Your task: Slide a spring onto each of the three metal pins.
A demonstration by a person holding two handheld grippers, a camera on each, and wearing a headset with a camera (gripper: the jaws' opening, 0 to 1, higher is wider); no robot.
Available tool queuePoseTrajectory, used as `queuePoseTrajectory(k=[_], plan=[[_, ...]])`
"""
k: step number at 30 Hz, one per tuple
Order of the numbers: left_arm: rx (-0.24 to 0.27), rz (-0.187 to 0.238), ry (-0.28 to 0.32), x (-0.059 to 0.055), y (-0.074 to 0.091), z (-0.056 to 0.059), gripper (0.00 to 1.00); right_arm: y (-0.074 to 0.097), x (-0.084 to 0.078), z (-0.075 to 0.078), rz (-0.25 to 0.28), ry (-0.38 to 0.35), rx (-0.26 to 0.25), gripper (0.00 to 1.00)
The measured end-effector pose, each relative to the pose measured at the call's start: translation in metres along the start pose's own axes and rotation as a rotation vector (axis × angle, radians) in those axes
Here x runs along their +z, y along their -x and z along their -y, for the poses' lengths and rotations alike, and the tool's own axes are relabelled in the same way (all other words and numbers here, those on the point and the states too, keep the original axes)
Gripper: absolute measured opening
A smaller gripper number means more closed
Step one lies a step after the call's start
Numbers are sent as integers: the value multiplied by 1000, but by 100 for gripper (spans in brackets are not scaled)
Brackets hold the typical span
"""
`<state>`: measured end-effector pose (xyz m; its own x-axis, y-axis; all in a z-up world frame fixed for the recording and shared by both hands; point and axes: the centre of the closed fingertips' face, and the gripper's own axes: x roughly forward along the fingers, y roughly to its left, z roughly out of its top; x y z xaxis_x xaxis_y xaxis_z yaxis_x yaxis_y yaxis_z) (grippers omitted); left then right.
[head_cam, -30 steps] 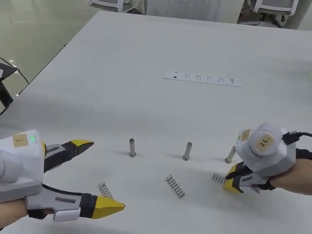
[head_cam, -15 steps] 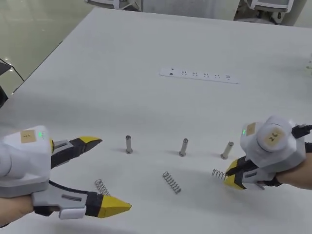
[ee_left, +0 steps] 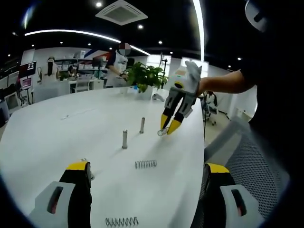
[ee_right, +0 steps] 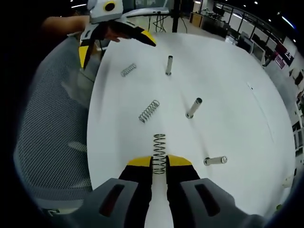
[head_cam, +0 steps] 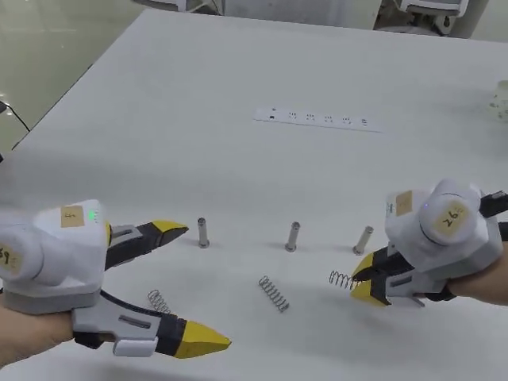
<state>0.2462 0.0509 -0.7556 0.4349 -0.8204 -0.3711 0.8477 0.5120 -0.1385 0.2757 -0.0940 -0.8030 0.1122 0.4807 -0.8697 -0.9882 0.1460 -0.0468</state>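
Note:
Three short metal pins stand upright in a row on the white table: left pin (head_cam: 202, 232), middle pin (head_cam: 292, 236), right pin (head_cam: 363, 239). All three are bare. My right gripper (head_cam: 357, 282) is shut on one end of a small spring (head_cam: 341, 279), just in front of the right pin; the held spring (ee_right: 159, 147) sticks out forward from the jaws. A second spring (head_cam: 273, 293) lies in front of the middle pin. A third spring (head_cam: 158, 302) lies between the wide-open jaws of my left gripper (head_cam: 206, 286), close to the left pin.
A white power strip (head_cam: 317, 120) lies further back on the table. Office chairs stand at the far edge. The near table edge runs right behind both grippers. A grey mesh chair (ee_right: 52, 128) is beside the table.
My left gripper has moved right, its upper jaw now close to the left pin. The right gripper still holds its spring by the right pin. The head camera has shifted.

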Motion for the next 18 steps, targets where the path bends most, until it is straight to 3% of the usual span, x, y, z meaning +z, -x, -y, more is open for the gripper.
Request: queuePoseTrajectory(k=[18], plan=[[-118, 21, -3, 14, -39, 21, 89, -3, 24, -24, 8, 110, 56, 8]])
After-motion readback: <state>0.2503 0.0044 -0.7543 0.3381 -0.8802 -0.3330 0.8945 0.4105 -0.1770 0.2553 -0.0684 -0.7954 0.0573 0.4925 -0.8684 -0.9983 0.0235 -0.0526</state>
